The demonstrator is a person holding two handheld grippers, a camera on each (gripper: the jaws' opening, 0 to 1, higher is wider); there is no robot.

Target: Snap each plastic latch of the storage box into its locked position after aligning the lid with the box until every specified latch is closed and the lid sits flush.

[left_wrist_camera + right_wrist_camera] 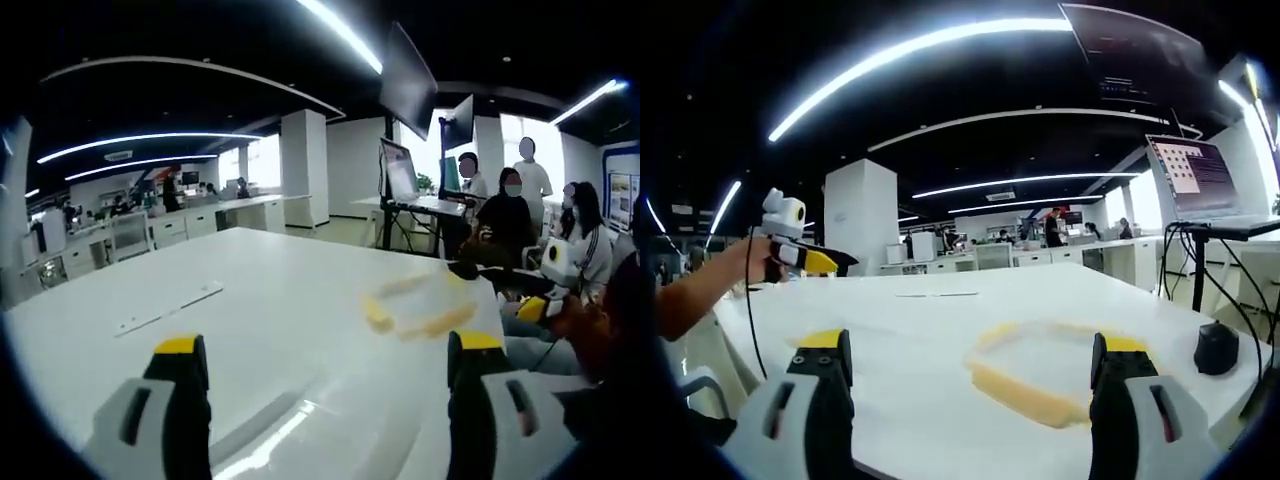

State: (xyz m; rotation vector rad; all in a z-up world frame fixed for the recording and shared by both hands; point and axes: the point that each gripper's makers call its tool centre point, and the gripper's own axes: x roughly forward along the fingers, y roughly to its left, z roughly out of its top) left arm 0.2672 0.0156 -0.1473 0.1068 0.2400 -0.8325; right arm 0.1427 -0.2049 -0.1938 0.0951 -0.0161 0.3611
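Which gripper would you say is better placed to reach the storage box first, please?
Probably the right gripper: the storage box lies close between its open jaws. The left gripper sees it farther off and off-centre.

Bright ceiling strips [940, 40], motion blur, fisheye edges

The storage box [418, 305] rests on the tabletop [270, 290], ahead of the left gripper [325, 400] and nearer its right finger, close to the tabletop's far right edge. A flat strip [168, 309] lies on the tabletop well apart from the box, to the left. Seated people [510, 215] are beyond the right edge, with monitors on stands [402, 170] behind them.

In the right gripper view, the box [1040, 375] lies ahead between the right gripper's [970, 400] fingers. A small round object [1217, 348] sits on the tabletop to its right. The left gripper [800, 255], held in a hand [752, 262], hangs above the tabletop's far left edge.
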